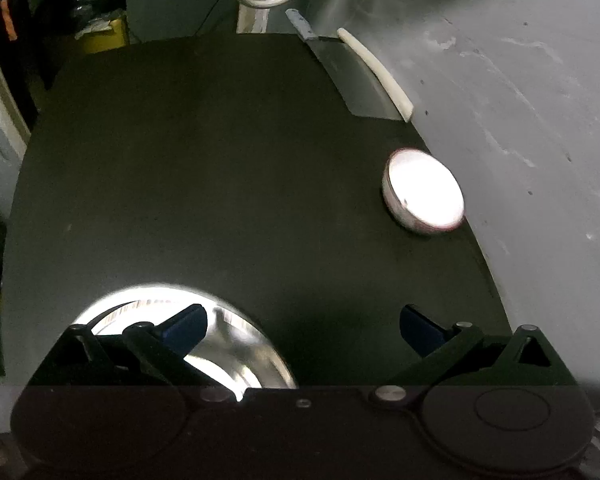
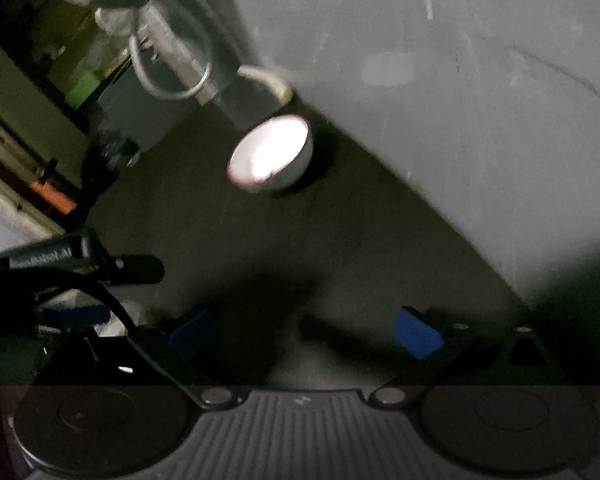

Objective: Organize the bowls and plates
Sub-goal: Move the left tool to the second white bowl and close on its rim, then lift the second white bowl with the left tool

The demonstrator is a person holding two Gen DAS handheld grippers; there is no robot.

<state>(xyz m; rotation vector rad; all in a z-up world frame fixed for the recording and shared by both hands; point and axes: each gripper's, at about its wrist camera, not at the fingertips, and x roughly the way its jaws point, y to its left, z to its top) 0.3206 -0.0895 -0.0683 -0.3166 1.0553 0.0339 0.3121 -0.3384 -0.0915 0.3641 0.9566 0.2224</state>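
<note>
Steel: one bowl (image 1: pixel 424 196), one plate (image 1: pixel 236 344), two gaping grippers.

Shiny polished metal plate (image 1: pixel 228 344) and glossy metal bowl (image 1: pixel 422 196) on a matt dark table (image 1: pixel 220 180); rough, scuffed grey wall (image 1: pixel 520 120); tongs' pads (image 1: pixel 420 330) matt blue

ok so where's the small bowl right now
The small bowl sits at the dark table's right edge beside the grey wall, ahead of both open claws.

Dark table (image 1: pixel 220 180), steel plate (image 1: pixel 236 344), small bowl (image 1: pixel 424 196)
</note>
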